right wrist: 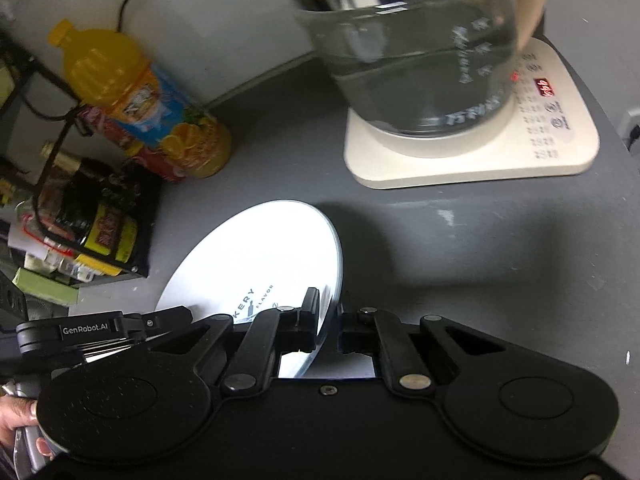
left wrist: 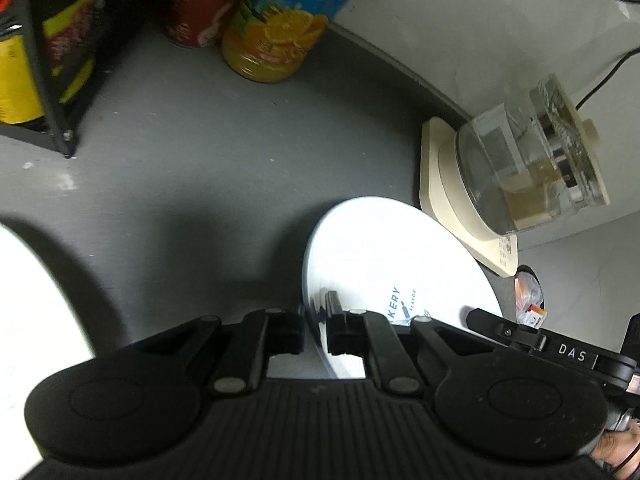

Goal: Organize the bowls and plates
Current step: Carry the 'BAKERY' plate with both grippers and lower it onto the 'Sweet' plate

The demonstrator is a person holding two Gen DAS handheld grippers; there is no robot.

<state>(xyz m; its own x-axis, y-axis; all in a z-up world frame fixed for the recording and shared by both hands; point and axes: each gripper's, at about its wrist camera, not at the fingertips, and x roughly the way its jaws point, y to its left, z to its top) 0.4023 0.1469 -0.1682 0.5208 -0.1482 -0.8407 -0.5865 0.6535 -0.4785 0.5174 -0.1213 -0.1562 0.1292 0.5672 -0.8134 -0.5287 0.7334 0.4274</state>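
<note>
Left wrist | plate (left wrist: 384,256) rim pinched in left claw (left wrist: 316,320) | tilted

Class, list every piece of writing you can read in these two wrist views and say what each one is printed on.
"KERY" and "FLAVOR": on the white plate, partly hidden.
"DAS": on the right gripper.
"GenRobot.AI": on the left gripper.
Red digits on the kettle base: too blurred to read.
Juice bottle label and kettle markings: too blurred to read.
</note>
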